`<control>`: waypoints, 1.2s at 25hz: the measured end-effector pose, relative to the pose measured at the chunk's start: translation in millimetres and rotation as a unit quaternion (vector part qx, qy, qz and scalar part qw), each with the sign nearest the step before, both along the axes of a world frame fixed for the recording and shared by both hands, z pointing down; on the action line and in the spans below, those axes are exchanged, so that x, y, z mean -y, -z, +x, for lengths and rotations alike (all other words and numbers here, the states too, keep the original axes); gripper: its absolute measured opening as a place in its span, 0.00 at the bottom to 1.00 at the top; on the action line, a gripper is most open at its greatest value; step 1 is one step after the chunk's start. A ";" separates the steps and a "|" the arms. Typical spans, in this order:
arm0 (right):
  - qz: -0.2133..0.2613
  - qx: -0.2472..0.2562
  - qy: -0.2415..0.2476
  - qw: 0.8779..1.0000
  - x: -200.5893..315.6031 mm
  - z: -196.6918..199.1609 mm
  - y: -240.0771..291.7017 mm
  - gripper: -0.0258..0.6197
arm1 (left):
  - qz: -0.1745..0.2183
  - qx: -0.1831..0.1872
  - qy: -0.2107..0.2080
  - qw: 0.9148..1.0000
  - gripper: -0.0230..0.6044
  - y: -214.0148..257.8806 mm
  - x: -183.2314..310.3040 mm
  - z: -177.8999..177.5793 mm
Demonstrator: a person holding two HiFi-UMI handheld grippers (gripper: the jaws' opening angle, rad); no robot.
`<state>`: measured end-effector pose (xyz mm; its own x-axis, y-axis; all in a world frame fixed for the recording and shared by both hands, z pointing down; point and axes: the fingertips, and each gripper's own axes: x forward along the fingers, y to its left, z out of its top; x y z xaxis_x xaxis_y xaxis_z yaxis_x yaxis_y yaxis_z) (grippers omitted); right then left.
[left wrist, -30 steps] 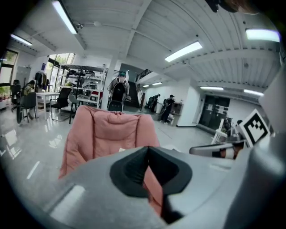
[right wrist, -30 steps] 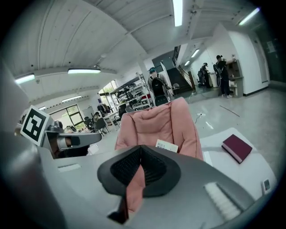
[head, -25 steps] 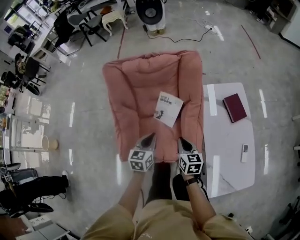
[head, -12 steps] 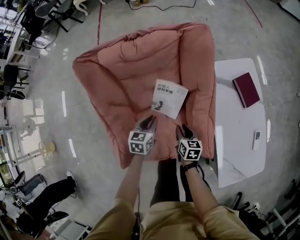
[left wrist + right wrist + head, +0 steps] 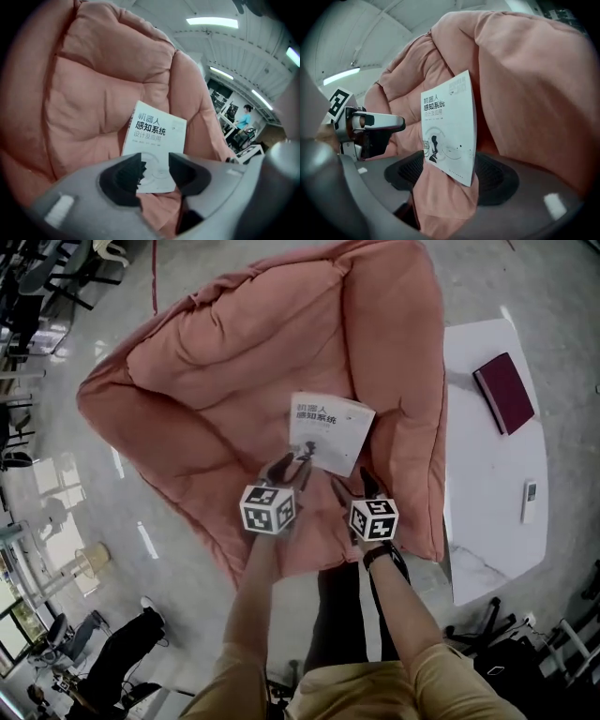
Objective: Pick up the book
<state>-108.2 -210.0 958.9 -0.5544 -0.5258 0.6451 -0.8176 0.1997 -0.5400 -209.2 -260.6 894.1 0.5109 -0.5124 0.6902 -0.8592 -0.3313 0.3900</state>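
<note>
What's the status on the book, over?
Left gripper, right gripper open, jaws just opening, nothing gripped. White paperback book on pink cushioned armchair, close ahead. Nothing blocking.

Wears khaki trousers (image 5: 441, 690), dark wristband (image 5: 382, 556) on R wrist. The left hand-held gripper (image 5: 292, 467) & right hand-held gripper (image 5: 354, 486): grey bodies, black ribbed pads, each w/ a b/w square-marker cube.

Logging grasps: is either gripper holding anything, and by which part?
Nothing. The left gripper and right gripper jaws have just been opening, framing the white paperback book's near edge without gripping.
</note>
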 end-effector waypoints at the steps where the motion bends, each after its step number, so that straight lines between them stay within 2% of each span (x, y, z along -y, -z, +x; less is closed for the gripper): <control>1: 0.002 0.000 -0.004 1.000 4.5 -0.3 -8.3 0.57 | -0.002 0.000 -0.002 1.000 0.33 -8.3 4.6 -1.6; 6: 0.016 -0.001 -0.010 1.000 22.9 -9.4 -38.5 0.62 | -0.004 -0.004 -0.017 1.000 0.38 -34.2 34.8 -10.4; 11: 0.027 -0.047 -0.002 0.999 34.4 -7.1 -54.5 0.66 | -0.002 0.014 -0.042 0.999 0.43 -48.1 56.2 -9.9; 13: 0.030 -0.065 0.000 0.997 37.2 -6.3 -55.5 0.65 | -0.004 0.022 -0.055 0.998 0.43 -54.0 61.8 -8.2; 17: 0.031 -0.074 -0.003 0.997 44.5 -6.3 -57.0 0.58 | -0.008 0.032 -0.081 0.996 0.41 -63.0 68.8 -6.6; 21: 0.028 -0.067 0.022 0.997 50.9 -10.1 -68.4 0.63 | -0.011 0.023 -0.095 0.995 0.38 -71.3 75.1 -2.0; 24: -0.007 -0.058 0.014 0.998 62.0 -2.6 -81.3 0.65 | -0.016 0.012 -0.115 0.993 0.34 -74.3 78.1 4.8; 27: -0.021 -0.074 0.015 0.997 65.2 1.7 -80.1 0.57 | -0.014 0.012 -0.130 0.991 0.26 -72.0 76.7 7.7; 30: -0.011 -0.094 0.018 0.995 55.9 8.6 -76.9 0.36 | -0.003 0.014 -0.146 0.989 0.17 -67.4 64.8 11.6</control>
